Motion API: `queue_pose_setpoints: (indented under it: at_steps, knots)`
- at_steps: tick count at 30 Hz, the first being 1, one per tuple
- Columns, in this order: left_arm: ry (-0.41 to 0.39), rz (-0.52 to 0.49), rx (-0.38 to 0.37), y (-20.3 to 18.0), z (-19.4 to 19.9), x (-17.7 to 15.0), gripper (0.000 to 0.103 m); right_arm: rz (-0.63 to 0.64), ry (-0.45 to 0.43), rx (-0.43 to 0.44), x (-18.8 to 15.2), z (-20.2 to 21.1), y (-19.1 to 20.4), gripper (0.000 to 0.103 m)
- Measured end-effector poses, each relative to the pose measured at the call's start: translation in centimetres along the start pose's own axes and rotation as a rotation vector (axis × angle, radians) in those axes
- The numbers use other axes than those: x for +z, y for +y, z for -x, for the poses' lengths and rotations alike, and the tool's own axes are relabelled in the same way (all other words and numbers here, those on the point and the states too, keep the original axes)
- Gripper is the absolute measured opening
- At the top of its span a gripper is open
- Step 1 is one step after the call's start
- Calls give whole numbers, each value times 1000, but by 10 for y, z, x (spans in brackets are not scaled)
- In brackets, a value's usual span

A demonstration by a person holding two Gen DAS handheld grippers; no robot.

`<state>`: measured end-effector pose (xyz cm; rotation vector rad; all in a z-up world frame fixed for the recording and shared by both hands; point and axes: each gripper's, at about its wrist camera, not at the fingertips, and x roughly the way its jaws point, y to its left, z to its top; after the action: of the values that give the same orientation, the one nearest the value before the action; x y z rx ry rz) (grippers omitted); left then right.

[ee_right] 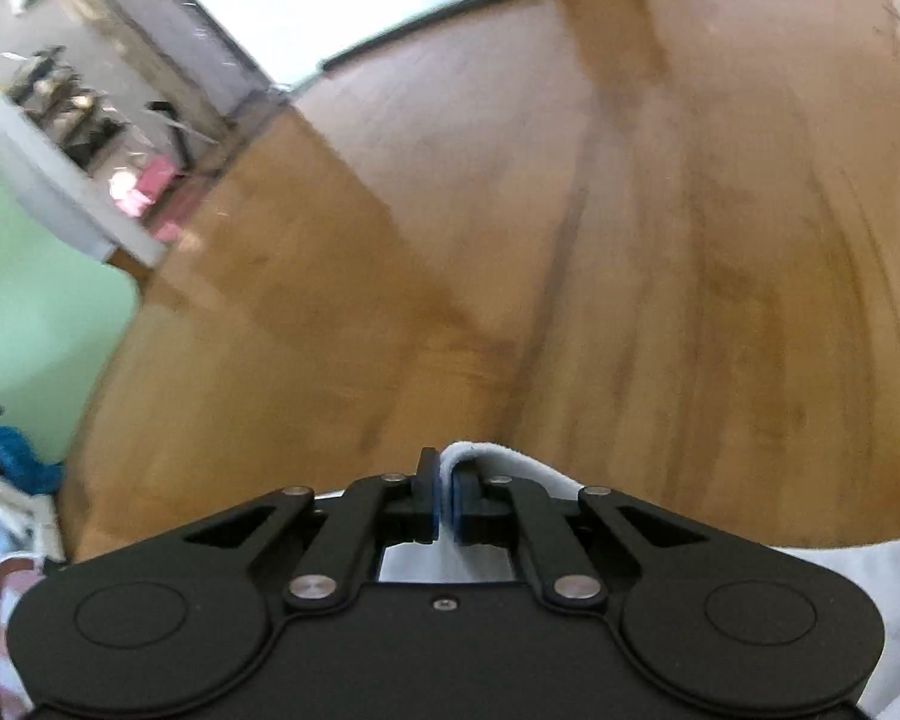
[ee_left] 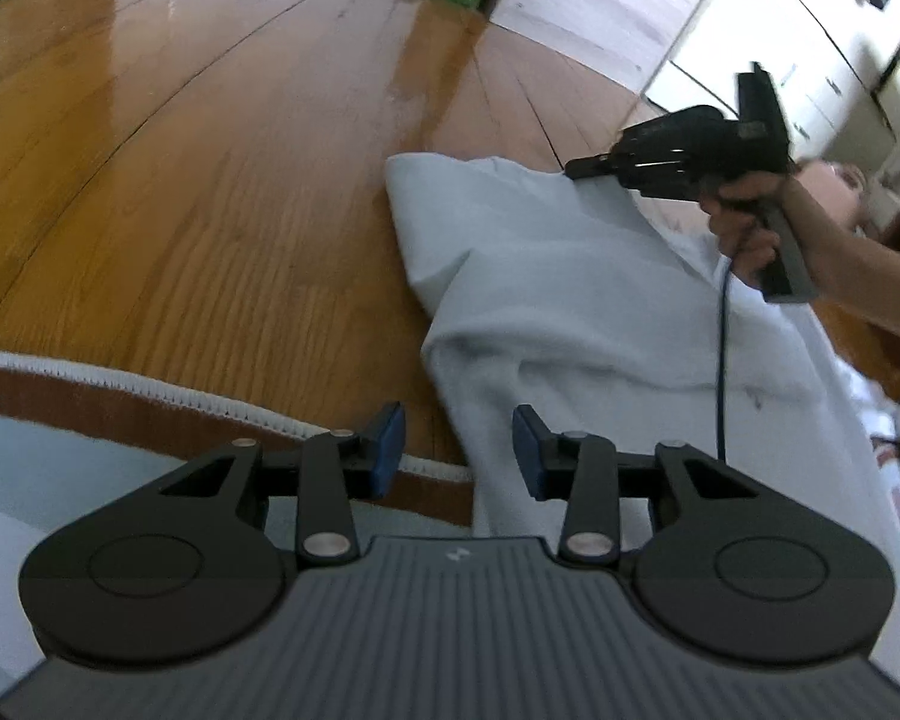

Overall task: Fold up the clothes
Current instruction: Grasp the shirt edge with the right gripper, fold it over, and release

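The wooden floor (ee_left: 210, 192) fills most of both views. On it lies the light grey garment (ee_left: 558, 276), which is the landmark here; one part is folded over the rest, and it lies to the right of the rug. The rug (ee_left: 90, 396) with a white stitched border lies just beside the garment's near edge. The left gripper (ee_left: 459, 447) hangs above that near edge with its jaws wide apart, and it holds nothing. The right gripper (ee_right: 445, 495) is at the garment's far corner, with its jaws pressed together on a fold of the cloth.
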<state>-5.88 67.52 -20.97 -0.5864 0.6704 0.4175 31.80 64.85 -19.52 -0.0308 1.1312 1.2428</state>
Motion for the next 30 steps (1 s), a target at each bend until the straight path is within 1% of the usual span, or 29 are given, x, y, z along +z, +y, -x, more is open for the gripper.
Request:
queue_pose_setpoints:
  at_steps: [1,2,3,4,7,13,14,16,17,18,19,20,21,22,24,25,26,28,30]
  knots:
    - [5,-12,4,-1,-1,0,22,-20,1,-1,1,-2,-4,2]
    - [14,-21,1,-2,-2,0,10,-19,2,0,2,-1,-6,2]
    - [20,-23,-14,-3,-3,0,3,-17,3,0,2,0,-8,2]
    - [20,-41,-5,-8,-3,0,3,-32,6,2,3,-1,-9,2]
    - [9,-121,65,-24,-3,-1,3,-62,16,4,8,-8,-13,2]
    - [30,-141,210,-28,-4,3,3,-17,33,-22,8,-7,-6,1]
    - [27,-150,250,-29,-4,4,2,-8,39,-26,9,-8,-5,4]
    - [23,-193,353,-30,-5,4,0,-9,69,-23,11,-3,-2,15]
    - [20,-196,357,-27,-3,4,0,-17,64,-20,11,3,-1,18]
    - [15,-164,317,-21,1,4,1,-27,55,-5,12,11,0,27]
    - [8,-101,274,-12,5,6,4,-28,29,1,10,25,-2,38]
    - [-1,-23,244,-4,9,7,4,-29,1,5,7,40,-3,61]
    - [-4,37,242,0,12,9,9,-29,-28,10,4,54,-4,64]
    - [-5,44,252,-2,12,9,24,-23,-57,2,-3,72,-8,64]
    - [-7,2,259,-11,12,9,42,-60,-116,-37,-20,105,-22,64]
    - [-11,-31,252,-17,12,8,43,-91,-151,-62,-31,124,-30,64]
    - [-9,-52,240,-22,12,7,43,-118,-160,-73,-46,140,-37,64]
    - [-4,-58,209,-25,14,6,44,-171,-173,-92,-76,171,-52,64]
    - [6,-55,185,-28,13,5,45,-189,-159,-134,-108,195,-58,64]
